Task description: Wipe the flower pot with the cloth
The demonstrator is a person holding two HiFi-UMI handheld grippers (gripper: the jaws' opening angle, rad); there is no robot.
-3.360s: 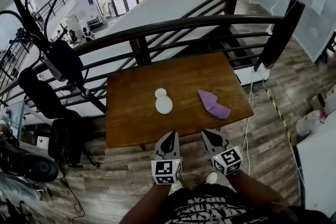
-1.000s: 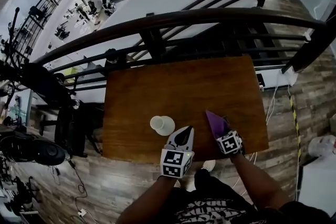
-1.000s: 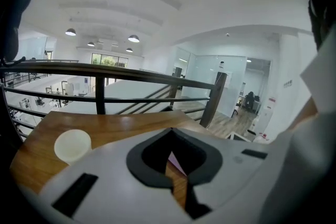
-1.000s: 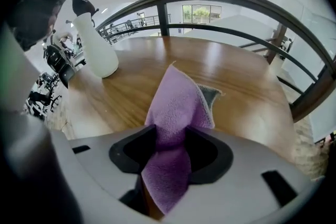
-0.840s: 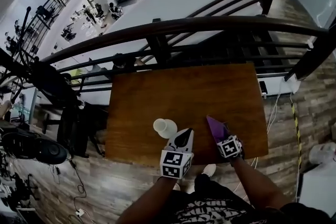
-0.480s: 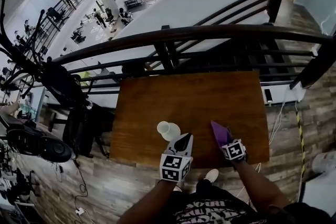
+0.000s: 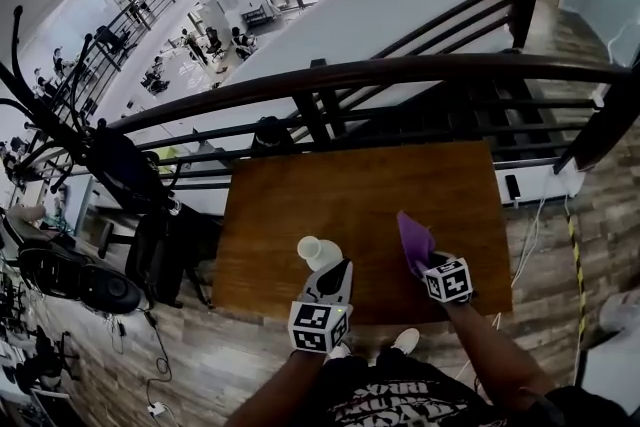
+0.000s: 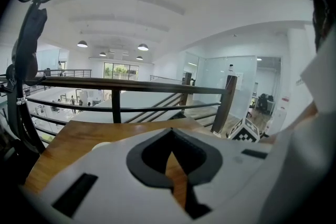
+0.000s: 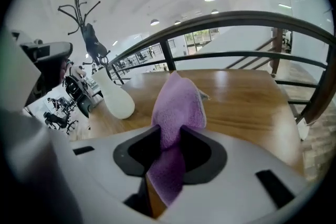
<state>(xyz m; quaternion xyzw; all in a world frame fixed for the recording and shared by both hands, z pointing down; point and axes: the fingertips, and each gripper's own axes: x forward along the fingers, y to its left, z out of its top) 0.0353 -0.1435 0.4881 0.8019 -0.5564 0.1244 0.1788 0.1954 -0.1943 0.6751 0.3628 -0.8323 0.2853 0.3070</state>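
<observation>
- Right claw [image 7: 428, 263]: its jaws have just been closing and are clamped on a crumpled purple cloth [image 9: 176, 105], which is held above the brown wooden table [image 7: 370, 185] near its front edge.
- Left claw [image 7: 338, 273] is seen closed and empty over the table's front edge.
- A white ceramic flower pot [image 7: 318, 252] is set on the table near that edge.

A brown wooden table [image 7: 370, 185] stands against a dark curved railing [image 7: 400, 68], with a coat stand hung with black bags [image 7: 120, 163] at its left, on plank flooring [image 7: 200, 355]
</observation>
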